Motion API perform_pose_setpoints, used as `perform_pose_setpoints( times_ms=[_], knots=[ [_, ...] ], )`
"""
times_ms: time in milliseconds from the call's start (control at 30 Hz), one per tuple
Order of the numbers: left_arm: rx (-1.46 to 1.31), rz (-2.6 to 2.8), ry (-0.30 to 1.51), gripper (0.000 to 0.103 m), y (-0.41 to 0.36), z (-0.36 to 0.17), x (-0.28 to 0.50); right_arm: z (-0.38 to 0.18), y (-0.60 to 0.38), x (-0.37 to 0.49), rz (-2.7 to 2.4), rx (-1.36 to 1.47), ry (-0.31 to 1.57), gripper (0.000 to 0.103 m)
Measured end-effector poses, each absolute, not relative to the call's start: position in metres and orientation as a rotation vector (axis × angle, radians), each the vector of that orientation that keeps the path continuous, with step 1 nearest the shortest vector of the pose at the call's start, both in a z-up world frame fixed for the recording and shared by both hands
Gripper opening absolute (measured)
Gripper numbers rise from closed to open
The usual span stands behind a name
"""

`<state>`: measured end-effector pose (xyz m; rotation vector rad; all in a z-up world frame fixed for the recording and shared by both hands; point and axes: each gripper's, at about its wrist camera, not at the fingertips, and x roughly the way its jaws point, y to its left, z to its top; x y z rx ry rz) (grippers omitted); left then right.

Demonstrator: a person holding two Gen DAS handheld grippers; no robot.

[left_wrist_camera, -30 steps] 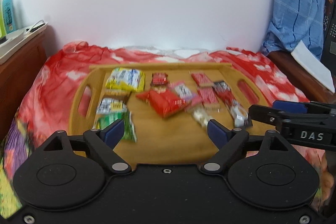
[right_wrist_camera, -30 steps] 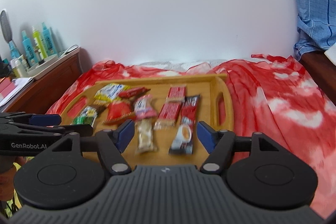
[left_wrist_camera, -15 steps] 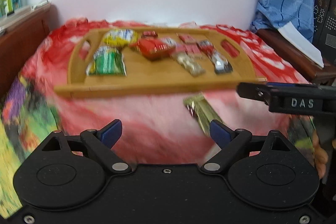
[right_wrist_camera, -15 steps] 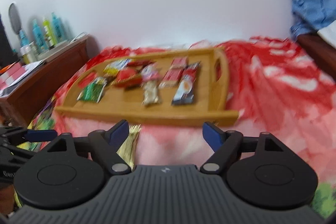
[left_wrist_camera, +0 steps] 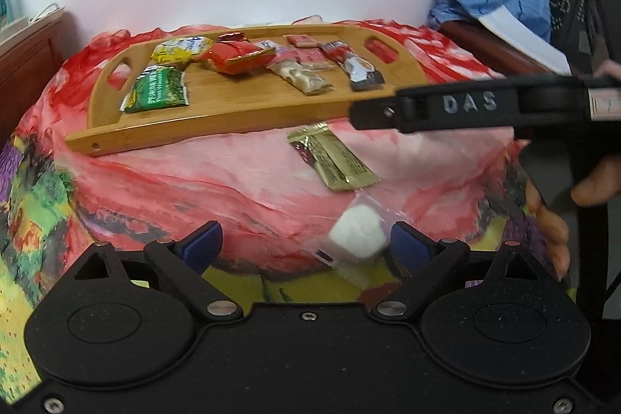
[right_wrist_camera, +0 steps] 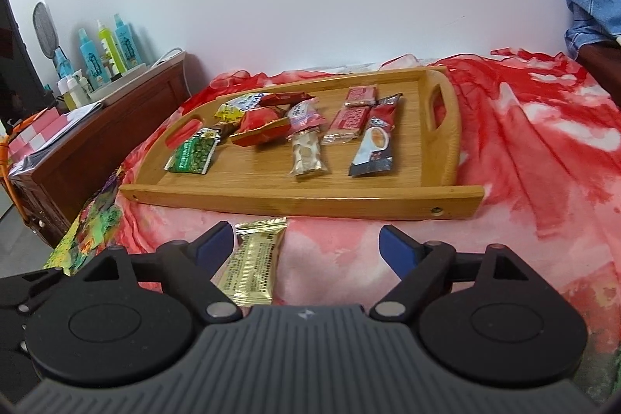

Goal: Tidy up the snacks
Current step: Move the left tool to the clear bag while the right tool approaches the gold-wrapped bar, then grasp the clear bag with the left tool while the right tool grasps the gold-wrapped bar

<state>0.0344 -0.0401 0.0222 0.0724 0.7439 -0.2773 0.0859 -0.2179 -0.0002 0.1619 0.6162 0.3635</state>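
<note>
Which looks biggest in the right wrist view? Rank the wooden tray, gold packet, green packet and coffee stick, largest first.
1. wooden tray, clearly largest.
2. gold packet, though it lies nearest the camera, which inflates it.
3-4. coffee stick and green packet look about alike; unranked.

Gold packet [right_wrist_camera: 252, 266] on red-and-pink mottled cloth [right_wrist_camera: 543, 150]; tan wooden tray [right_wrist_camera: 302, 200] holds green packet [right_wrist_camera: 193, 156].

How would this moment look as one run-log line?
tray: holds snacks | gold packet: off tray | left hand-held gripper: opening, empty | right hand-held gripper: opening, empty
</note>
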Motion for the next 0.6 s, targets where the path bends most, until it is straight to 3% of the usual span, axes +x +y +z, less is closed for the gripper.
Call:
perform_pose_setpoints(
  times_ms=[100,333,600],
  knots=[
    [0.069,-0.291,0.747,0.092,-0.044,0.019,0.034,-0.001,-0.216,0.086,0.374,0.163,0.617,0.091],
    [0.050,-0.322,0.762,0.075,-0.049,0.013,0.033,-0.001,-0.210,0.084,0.355,0.114,0.591,0.092],
    [0.076,-0.309,0.751,0.066,-0.051,0.011,0.030,-0.002,-0.206,0.084,0.369,0.105,0.591,0.092]
  ],
)
